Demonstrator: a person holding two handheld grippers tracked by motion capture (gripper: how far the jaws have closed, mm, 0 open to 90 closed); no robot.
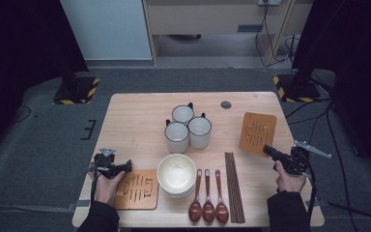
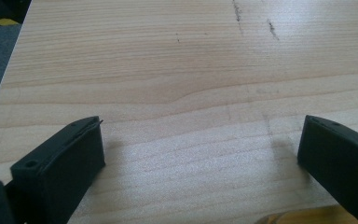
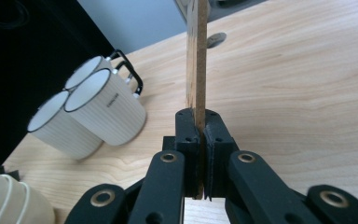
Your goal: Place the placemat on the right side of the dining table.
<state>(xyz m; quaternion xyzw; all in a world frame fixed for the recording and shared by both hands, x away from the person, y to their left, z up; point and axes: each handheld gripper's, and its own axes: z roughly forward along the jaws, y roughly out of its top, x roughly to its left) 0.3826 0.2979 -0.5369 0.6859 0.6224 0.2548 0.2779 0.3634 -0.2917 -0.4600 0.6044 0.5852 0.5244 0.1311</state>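
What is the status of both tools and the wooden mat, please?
Right tool shut on wooden mat, edge-on. Left tool open, nothing between. Mugs nearby, apart.

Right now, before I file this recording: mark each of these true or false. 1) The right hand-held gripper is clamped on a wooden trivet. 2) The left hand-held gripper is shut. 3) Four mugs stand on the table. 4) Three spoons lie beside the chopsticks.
1) True: the right hand-held gripper pinches the edge of the wooden trivet.
2) False: the left hand-held gripper stands wide open with nothing but bare table between its jaws.
3) False: three mugs stand together.
4) True: three spoons lie just left of the chopsticks, in the high view.
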